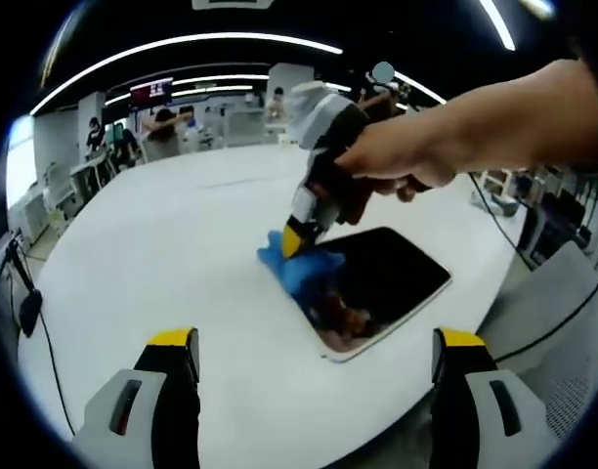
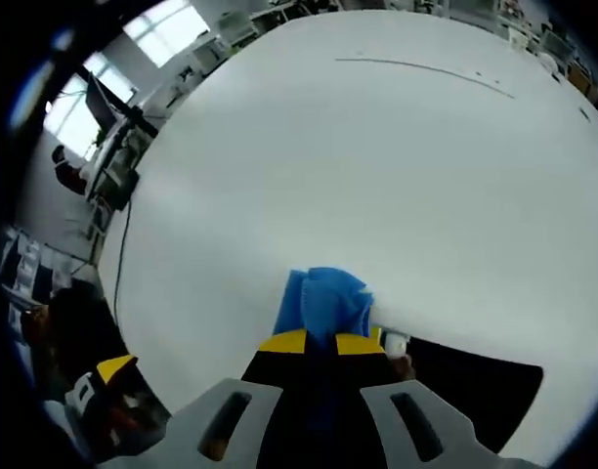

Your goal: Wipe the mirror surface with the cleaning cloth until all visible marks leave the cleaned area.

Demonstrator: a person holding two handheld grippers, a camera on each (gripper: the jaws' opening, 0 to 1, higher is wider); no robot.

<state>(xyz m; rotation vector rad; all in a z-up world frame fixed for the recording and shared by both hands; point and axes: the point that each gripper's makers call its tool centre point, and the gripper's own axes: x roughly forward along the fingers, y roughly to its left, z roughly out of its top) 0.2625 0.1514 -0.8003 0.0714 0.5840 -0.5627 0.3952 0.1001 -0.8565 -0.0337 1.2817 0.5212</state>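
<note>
Right gripper [image 2: 320, 342] pinches my crumpled blue cleaning cloth [image 2: 324, 300] at the near corner of the dark rectangular mirror [image 1: 382, 278], whose length runs away toward the far side, while my left gripper [image 1: 319, 354] hangs spread and idle.

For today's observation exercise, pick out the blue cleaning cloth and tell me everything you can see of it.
The cleaning cloth is bright blue, soft and crumpled, bunched into folds rather than spread flat. It looks like thin fabric. The right gripper is shut on it, yellow-tipped jaws pinching its upper part, and presses it down at the far corner of the mirror, a dark rounded rectangle with a pale rim lying flat on the white table. Part of the cloth hangs over onto the table beside the mirror's edge.
</note>
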